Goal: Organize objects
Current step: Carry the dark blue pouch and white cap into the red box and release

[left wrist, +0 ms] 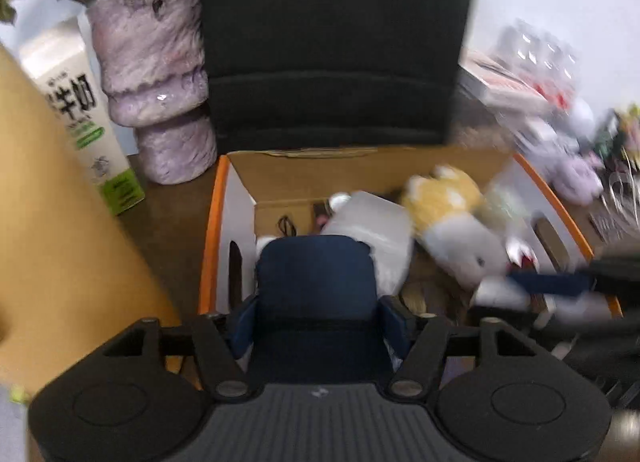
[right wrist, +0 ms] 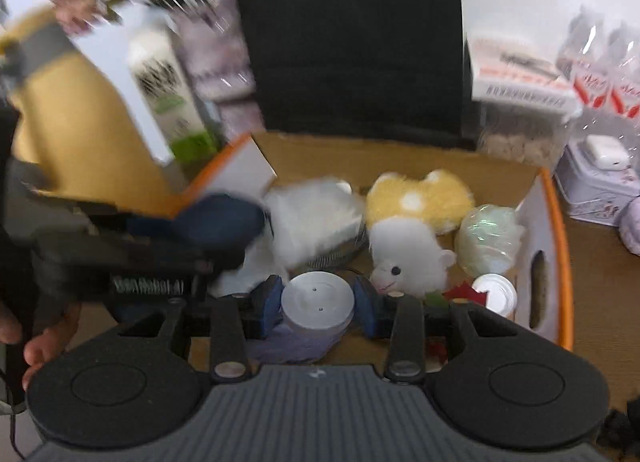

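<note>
My left gripper (left wrist: 318, 326) clamps a dark blue pouch (left wrist: 316, 278), my right gripper (right wrist: 318, 308) a round white lid (right wrist: 318, 300), both over the cardboard box's (left wrist: 304, 172) near edge. Plush toy (right wrist: 412, 250) already inside; clutter left on table (left wrist: 172, 218).

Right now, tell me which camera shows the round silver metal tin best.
Right wrist view: the round silver metal tin sits sharp and unobstructed between the right gripper fingers, its lid fully visible. Left wrist view shows only a blurred white-silver shape at the frame's right, which may be it.

Orange-edged brown box (left wrist: 214, 222), yellow-and-white plush (right wrist: 416, 230), navy pouch (left wrist: 316, 282).
</note>
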